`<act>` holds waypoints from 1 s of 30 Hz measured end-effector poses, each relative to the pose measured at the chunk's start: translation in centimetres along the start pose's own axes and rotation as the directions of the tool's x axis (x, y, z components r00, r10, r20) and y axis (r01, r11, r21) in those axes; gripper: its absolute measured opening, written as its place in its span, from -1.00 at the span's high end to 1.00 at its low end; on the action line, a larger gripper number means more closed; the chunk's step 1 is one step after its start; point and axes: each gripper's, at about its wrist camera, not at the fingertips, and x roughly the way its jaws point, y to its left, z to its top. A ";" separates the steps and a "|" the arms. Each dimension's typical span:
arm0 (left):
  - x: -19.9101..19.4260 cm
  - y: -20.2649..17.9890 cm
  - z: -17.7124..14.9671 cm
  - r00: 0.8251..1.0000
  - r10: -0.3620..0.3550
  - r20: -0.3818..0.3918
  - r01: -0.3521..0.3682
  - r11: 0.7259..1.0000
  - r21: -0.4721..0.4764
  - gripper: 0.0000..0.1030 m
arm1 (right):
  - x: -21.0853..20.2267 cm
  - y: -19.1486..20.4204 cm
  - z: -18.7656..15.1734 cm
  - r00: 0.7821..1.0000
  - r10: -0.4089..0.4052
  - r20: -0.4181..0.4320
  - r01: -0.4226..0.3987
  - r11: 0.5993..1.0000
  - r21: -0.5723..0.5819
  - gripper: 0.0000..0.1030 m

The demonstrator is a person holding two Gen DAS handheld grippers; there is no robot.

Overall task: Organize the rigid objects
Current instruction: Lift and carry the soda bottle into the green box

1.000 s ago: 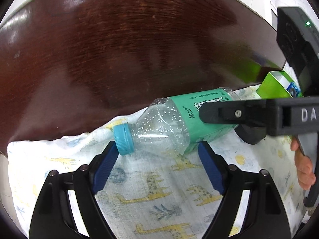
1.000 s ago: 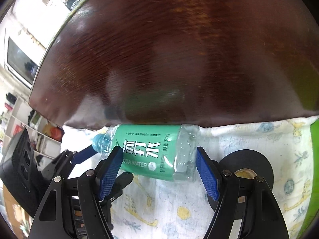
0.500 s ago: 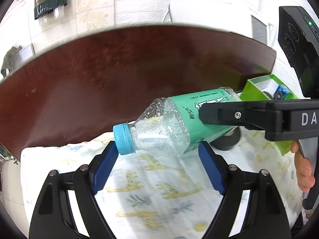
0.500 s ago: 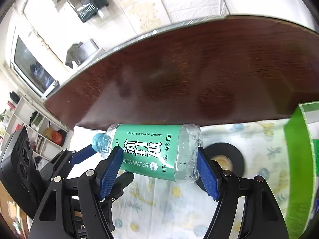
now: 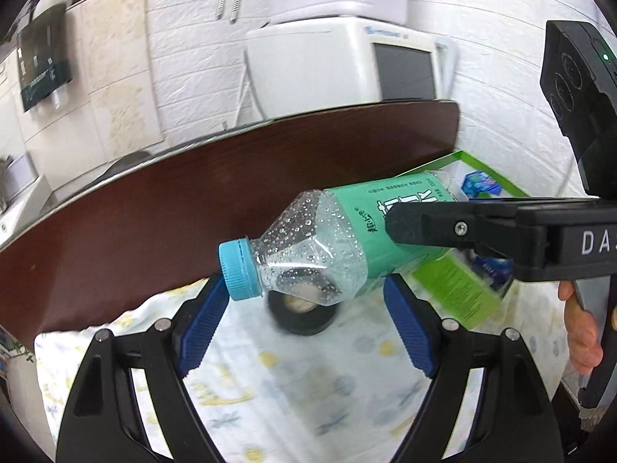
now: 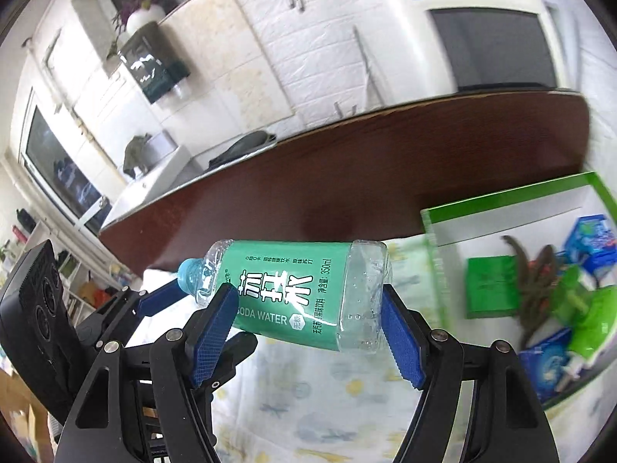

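Observation:
A clear soda-water bottle (image 5: 347, 227) with a green label and a blue cap (image 5: 239, 270) hangs sideways above the giraffe-print cloth (image 5: 308, 386). My left gripper (image 5: 304, 285) is shut on its neck end: one blue pad presses the cap, the other the shoulder. My right gripper (image 6: 308, 293) is shut on the labelled body and base of the bottle (image 6: 293, 281). One right finger (image 5: 443, 227) crosses the label in the left wrist view. A left finger (image 6: 158, 299) shows beside the cap in the right wrist view.
An open green box (image 6: 501, 196) with blue cartons and green packs sits to the right on the cloth (image 6: 308, 405). A black tape roll (image 5: 304, 316) lies under the bottle. Behind them runs the dark wooden table (image 5: 154, 223), then a white wall and appliance. A hand (image 5: 582, 332) holds the right gripper.
Both grippers have risen together with the bottle and shifted toward the green box. The tape roll now lies below the bottle, and the wall behind the table has come into view.

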 end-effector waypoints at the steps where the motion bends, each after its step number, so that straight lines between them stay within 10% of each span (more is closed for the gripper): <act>1: 0.2 -0.9 0.5 1.000 -0.009 0.003 0.009 1.000 0.006 -0.58 | -0.7 -0.6 0.1 1.000 -0.009 0.009 0.009 1.000 0.000 -0.46; 30: 14.7 -16.7 9.7 0.980 -0.128 -0.149 0.143 0.986 0.089 -0.57 | -3.6 -21.4 7.3 0.963 -0.245 0.114 0.240 0.969 0.056 -0.46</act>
